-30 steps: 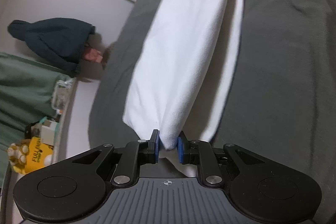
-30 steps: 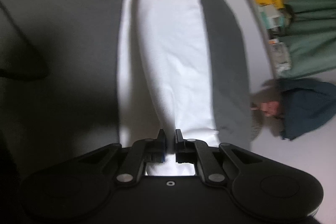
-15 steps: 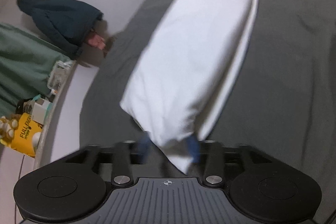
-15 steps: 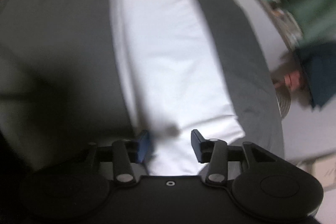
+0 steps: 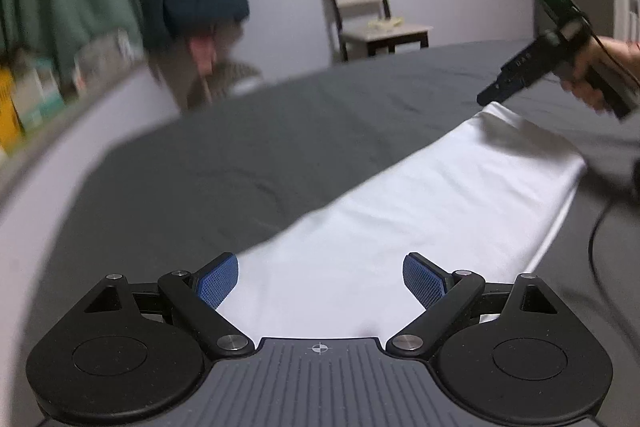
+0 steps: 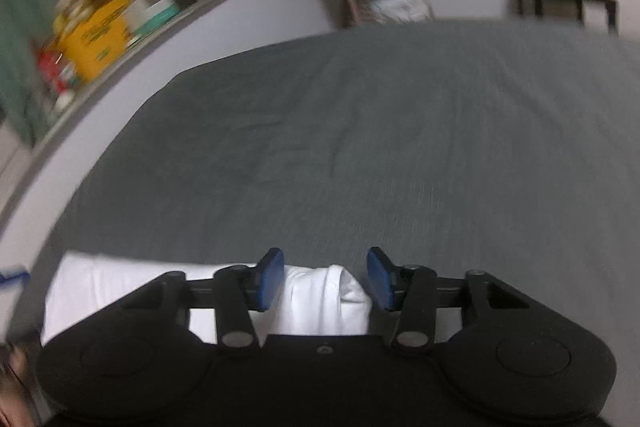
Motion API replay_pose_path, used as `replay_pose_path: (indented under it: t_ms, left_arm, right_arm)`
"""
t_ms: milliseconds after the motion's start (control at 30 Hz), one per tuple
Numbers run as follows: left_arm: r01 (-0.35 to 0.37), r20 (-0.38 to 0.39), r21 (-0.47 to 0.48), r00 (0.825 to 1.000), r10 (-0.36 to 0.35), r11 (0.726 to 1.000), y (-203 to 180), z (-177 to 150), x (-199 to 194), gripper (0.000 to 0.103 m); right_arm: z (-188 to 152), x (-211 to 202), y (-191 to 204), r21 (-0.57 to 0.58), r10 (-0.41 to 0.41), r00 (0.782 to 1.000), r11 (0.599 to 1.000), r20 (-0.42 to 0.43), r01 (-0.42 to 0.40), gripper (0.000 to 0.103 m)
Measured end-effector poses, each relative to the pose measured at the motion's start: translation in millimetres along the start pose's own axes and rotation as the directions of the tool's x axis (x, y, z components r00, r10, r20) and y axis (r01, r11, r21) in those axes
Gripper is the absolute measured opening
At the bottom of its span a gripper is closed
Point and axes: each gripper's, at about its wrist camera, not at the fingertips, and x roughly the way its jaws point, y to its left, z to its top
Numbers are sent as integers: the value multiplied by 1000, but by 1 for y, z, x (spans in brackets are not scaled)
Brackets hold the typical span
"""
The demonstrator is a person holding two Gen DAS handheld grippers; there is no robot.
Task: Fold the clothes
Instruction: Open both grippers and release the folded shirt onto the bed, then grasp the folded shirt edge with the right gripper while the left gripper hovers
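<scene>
White cloth [image 5: 420,211] folded into long strip on grey bed [image 5: 240,163]; left gripper [image 5: 320,279] and right gripper [image 6: 325,277] both wide, holding nothing.
Risk: bunched end between right jaws snagging on a pad and dragging, spoiling the fold.

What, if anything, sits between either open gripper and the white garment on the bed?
Nothing visible. The white garment lies on the grey bedsheet, directly between the left gripper fingers, and its bunched end sits between the right gripper fingers.
</scene>
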Motion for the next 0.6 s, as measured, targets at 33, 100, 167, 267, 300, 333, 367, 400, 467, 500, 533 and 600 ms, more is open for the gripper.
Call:
replay_pose_path:
  t_ms: [33,100,167,267,300,333,367,400,467,500,533,600]
  left_arm:
    - [12,-10,-46,1000,-12,999,4,-1,9,91]
    - [12,-25,-136,1000,-15,991,12,-7,26,91]
    - [8,-39,-220,999,-17,976,20,-15,41,91]
    - [-24,-71,-236,997,7,971,22,-31,51,91]
    - [-35,-78,-230,997,17,972,21,-37,51,91]
    - [-46,-84,-229,996,27,972,20,-42,52,91]
    - [-51,-87,-244,996,31,969,20,-45,53,91]
    - [-50,-85,-269,996,28,962,21,-48,54,91]
    - [-51,-77,-305,997,28,951,21,-51,55,91]
    - [-54,-66,-307,997,35,950,19,-49,54,91]
    - [-57,-54,-308,998,42,950,17,-47,53,91]
    - [-62,-32,-312,998,55,948,12,-43,50,91]
  right_arm:
    - [-3,4,-3,26,6,1000,1000,-1,-6,21]
    - [-10,9,-11,68,34,999,997,-2,-34,11]
    - [-16,14,-18,107,55,998,993,0,-55,8]
    - [-17,16,-30,139,40,999,990,6,-40,7]
    - [-17,17,-34,149,35,999,988,8,-36,7]
    - [-17,18,-38,160,30,1000,987,10,-31,7]
    - [-17,19,-42,171,25,1000,985,12,-26,7]
    - [-17,19,-46,181,20,1000,983,14,-22,7]
    - [-17,22,-51,197,27,1000,980,12,-29,7]
    - [-16,22,-52,207,38,999,978,8,-39,9]
    - [-16,21,-53,214,50,999,975,6,-50,16]
    - [-17,10,-52,201,56,998,978,14,-57,32]
